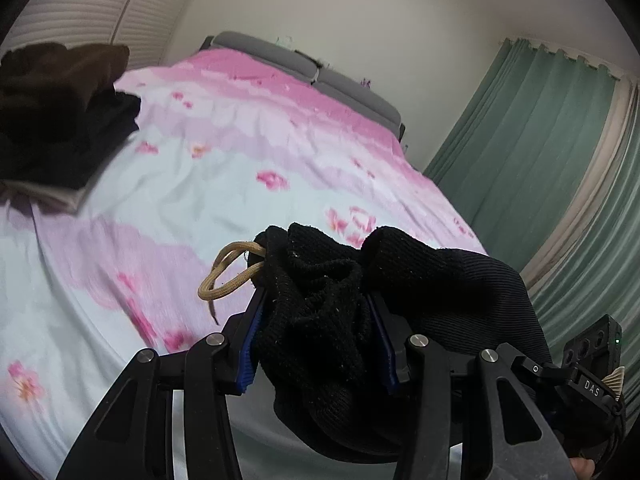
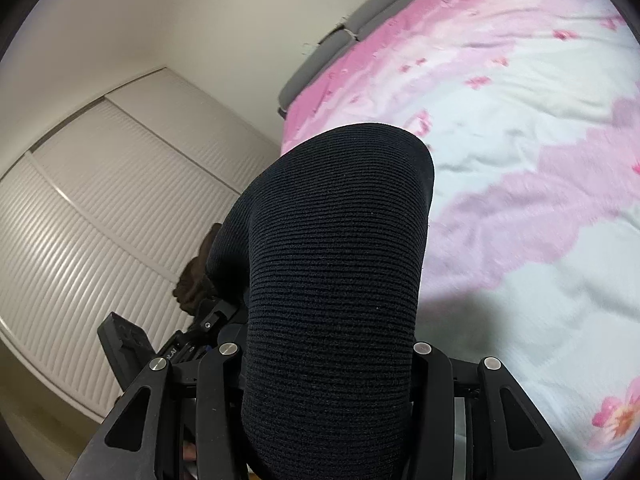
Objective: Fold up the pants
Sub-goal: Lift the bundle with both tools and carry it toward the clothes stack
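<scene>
The black ribbed knit pants (image 1: 320, 312) are held in the air above the bed. My left gripper (image 1: 316, 320) is shut on the bunched waistband, where a tan drawstring (image 1: 228, 276) loops out to the left. My right gripper (image 2: 328, 360) is shut on another part of the pants (image 2: 336, 260), which drape over its fingers and hide the fingertips. The right gripper also shows at the right edge of the left wrist view (image 1: 592, 364), and the left gripper shows low at the left of the right wrist view (image 2: 200, 340).
The bed with a pink and pale blue flowered cover (image 1: 224, 184) lies below. A stack of dark folded clothes (image 1: 52, 120) sits on its left side. Grey headboard (image 1: 352, 92), green curtains (image 1: 540, 168) at right, white slatted wardrobe doors (image 2: 100, 216).
</scene>
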